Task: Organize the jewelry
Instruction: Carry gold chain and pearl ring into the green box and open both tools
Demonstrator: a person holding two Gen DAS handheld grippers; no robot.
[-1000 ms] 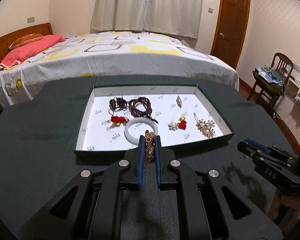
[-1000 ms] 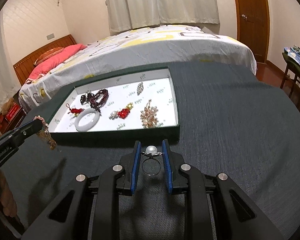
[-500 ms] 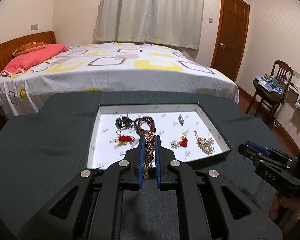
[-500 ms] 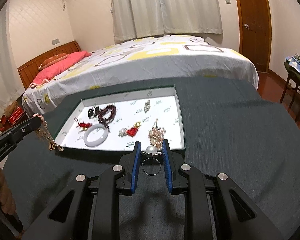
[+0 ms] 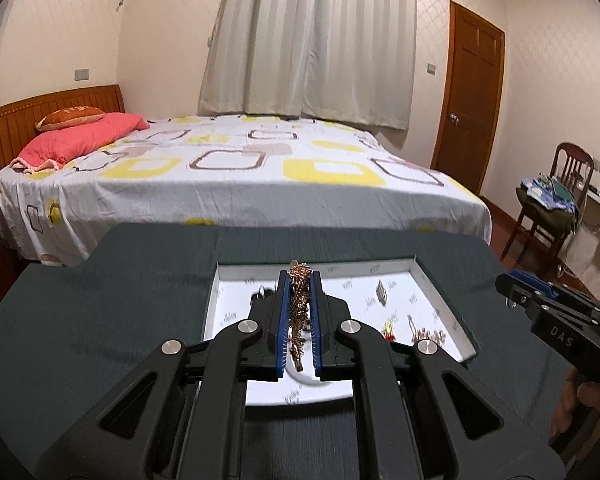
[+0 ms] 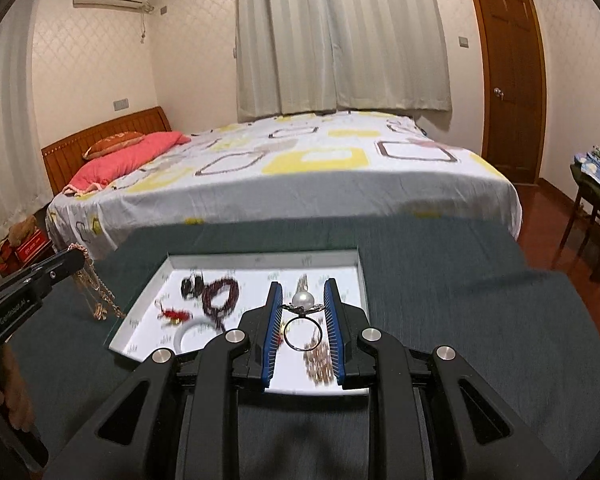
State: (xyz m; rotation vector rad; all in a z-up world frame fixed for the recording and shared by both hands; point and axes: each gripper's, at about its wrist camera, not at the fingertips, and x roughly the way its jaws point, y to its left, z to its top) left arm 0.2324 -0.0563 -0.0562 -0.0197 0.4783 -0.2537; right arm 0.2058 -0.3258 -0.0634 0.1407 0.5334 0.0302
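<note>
We hold two pieces above the shallow white-lined tray with dark green walls [image 6: 362,276], which sits on the dark green cloth-covered table [image 6: 460,300]. Our left gripper [image 5: 299,280] is clenched on a tangled gold-coloured chain [image 5: 299,300], most of which dangles loose below the blue pads, as the right wrist view shows at its left edge. Our right gripper [image 6: 303,292] grasps a thin silver ring topped with a white pearl [image 6: 302,322], pinched only at its setting between the pads. The ring looks the likelier to slip: so small a contact could let it pivot or drop if we jolt or tilt the hand. The chain's hanging loops could snag the tray's near wall or catch the dark red bead bracelet [image 6: 220,296] and white bangle [image 6: 192,334] lying inside if we lower carelessly.
</note>
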